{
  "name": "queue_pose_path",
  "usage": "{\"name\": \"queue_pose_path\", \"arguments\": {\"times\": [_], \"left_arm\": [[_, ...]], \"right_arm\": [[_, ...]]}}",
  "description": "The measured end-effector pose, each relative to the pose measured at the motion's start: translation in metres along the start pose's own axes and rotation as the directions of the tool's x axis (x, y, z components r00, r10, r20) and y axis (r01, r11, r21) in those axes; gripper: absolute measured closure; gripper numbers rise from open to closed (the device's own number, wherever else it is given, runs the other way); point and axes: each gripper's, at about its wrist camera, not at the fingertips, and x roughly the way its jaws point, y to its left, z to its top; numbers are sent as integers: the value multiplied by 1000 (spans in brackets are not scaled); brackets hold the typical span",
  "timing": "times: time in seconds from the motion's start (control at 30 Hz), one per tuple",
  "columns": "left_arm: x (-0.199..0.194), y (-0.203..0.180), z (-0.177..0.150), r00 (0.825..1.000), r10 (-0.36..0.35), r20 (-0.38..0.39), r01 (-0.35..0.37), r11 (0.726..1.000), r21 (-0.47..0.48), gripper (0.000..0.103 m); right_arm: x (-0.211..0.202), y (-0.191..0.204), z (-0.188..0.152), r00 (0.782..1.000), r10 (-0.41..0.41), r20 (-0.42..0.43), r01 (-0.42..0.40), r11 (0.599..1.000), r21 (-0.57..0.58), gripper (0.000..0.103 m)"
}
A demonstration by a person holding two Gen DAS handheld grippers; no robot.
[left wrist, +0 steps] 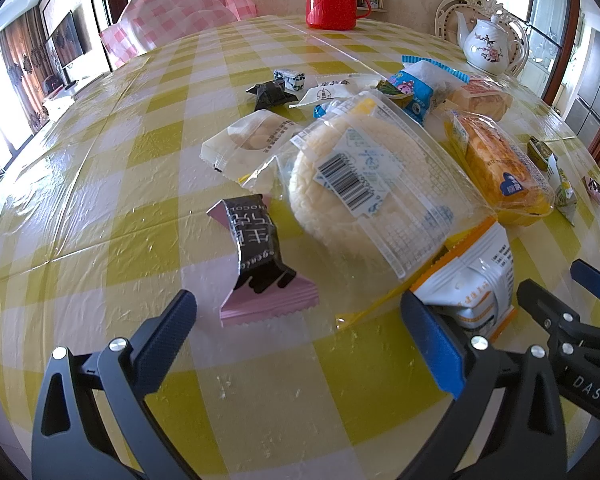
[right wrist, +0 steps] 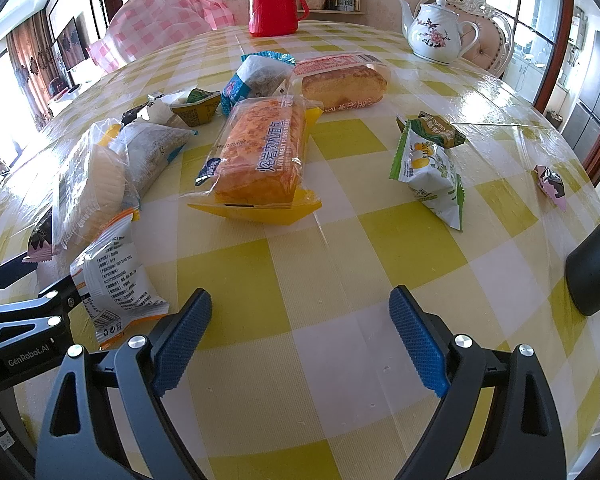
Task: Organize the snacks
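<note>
I see bright daylight in both views, coming from the windows (left wrist: 4, 92) at the left edge, which are blown out to white. The glossy tablecloth (right wrist: 340, 264) throws glare in streaks, strongest at the far right near the teapot (right wrist: 436, 32). Shadows under the snack packets are soft and short. Focus is sharp at center; the fisheye bends the table edge and door frames hard, and all 4 corners fall to black vignette.
</note>
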Motion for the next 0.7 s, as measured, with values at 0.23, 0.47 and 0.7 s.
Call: {"name": "queue_pose_path", "arguments": {"times": [0.23,0.47,0.7], "left_arm": [[0,0,0,1000,0,0,0,1000,0,1],[0,0,0,1000,3,0,-3,1000,2,1],[-2,-1,-4,1000,4,-1,-4,1000,-3,1]], "right_arm": [[0,1,0,1000,0,0,0,1000,0,15],[2,1,1,1000,-4,0,4,1000,7,15],[0,1,1,1000,23,-2,-23,999,-30,16]]}}
